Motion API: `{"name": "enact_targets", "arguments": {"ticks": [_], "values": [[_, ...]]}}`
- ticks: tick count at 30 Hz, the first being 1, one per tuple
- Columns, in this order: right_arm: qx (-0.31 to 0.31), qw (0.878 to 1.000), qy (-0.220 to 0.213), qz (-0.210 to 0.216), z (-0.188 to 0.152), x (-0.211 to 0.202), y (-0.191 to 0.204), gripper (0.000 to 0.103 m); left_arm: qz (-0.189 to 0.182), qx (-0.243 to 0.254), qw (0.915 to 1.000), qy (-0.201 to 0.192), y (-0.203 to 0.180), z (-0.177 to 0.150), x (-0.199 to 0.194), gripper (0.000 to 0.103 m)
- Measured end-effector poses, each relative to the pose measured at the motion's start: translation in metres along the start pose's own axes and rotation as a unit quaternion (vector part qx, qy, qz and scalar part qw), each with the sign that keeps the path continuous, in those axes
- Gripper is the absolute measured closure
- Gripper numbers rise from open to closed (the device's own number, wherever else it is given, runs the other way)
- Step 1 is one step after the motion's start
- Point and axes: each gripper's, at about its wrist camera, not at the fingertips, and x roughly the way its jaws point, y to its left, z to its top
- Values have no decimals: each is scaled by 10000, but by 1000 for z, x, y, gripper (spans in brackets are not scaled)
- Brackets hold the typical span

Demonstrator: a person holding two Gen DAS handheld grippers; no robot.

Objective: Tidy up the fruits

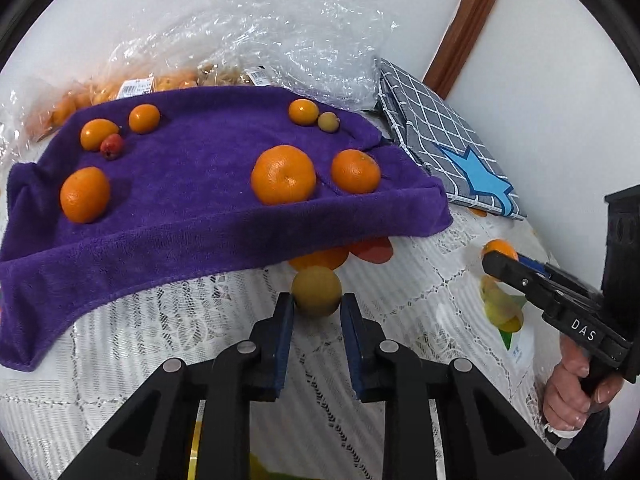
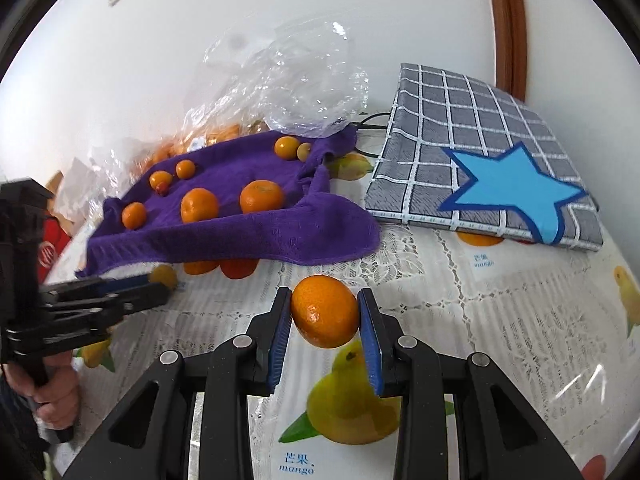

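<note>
**Both my tongs pinching fruit in front of the purple towel**

My left gripper has its blue pads pressed onto a small yellow-green fruit, just at the near edge of the purple towel, above the lace tablecloth. My right gripper pinches a small orange between its pads, above the printed mango on the cloth, nearer to me than the towel.

On the towel lie the rest. A big orange sits near the middle with a second orange just to its right. Another orange is at the near left. Farther left are two smaller oranges, one touching a small red fruit, the other just beside it. At the far right a little orange touches a pale green fruit.

Behind the towel sit crumpled clear plastic bags, some with more oranges inside. To the right lies a grey checked cloth with a blue star. My right hand shows at the left camera's right edge.
</note>
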Motion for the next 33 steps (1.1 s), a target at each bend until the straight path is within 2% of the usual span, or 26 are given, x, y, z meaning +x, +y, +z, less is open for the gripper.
{"name": "enact_targets", "arguments": {"ticks": [4, 12, 14, 15, 17, 25, 31, 33], "values": [[252, 9995, 100, 162, 1, 4, -10, 70, -21, -177, 9998, -75, 5, -1, -2, 80], [133, 9995, 192, 197, 1, 9, -4, 70, -171, -696, 9964, -459, 22, -3, -16, 81], [134, 9995, 178, 211, 1, 8, -4, 70, -203, -814, 9949, -562, 27, -4, -20, 83], [128, 9995, 170, 216, 1, 7, -4, 70, -205, -866, 9942, -602, 29, -5, -22, 89], [92, 9996, 167, 195, 1, 7, -3, 70, -201, -917, 9934, -656, 31, -5, -25, 91], [-95, 9997, 170, 142, 4, 10, 4, 70, -283, -1085, 9920, -589, 42, -9, -27, 93], [68, 9996, 236, 166, 3, 12, -2, 70, -397, -1242, 9903, -480, 49, -12, -28, 93], [77, 9995, 243, 169, 3, 12, -2, 70, -432, -1187, 9914, -354, 45, -9, -22, 88]]}}
